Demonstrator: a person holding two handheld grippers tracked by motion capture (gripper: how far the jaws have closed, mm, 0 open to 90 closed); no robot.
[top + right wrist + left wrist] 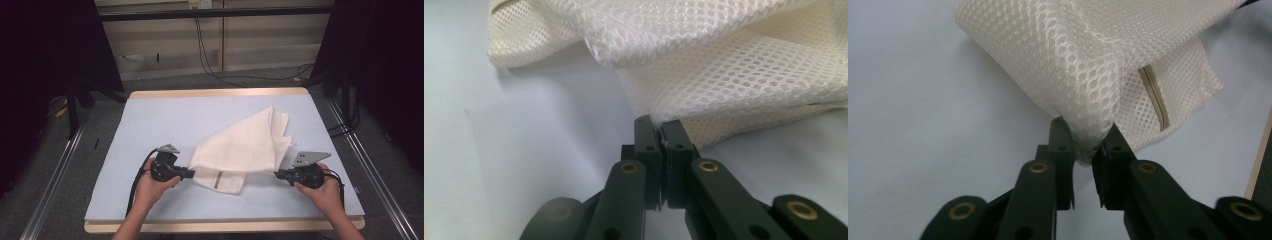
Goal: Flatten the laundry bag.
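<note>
High view: my left tool (191, 173) pinches the white mesh bag (240, 147) at its near-left corner; my right tool (278, 174) is pressed together on its right edge. It lies toward the surface's (150, 120) near edge.

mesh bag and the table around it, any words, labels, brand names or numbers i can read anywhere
None can be read.
The mesh bag shows plain white netting and a zip, with no label or print.
The blue mat is blank.
The grey plates on the grippers carry holes, no markings.
The wall socket at the top of the high view is too small to read.
</note>
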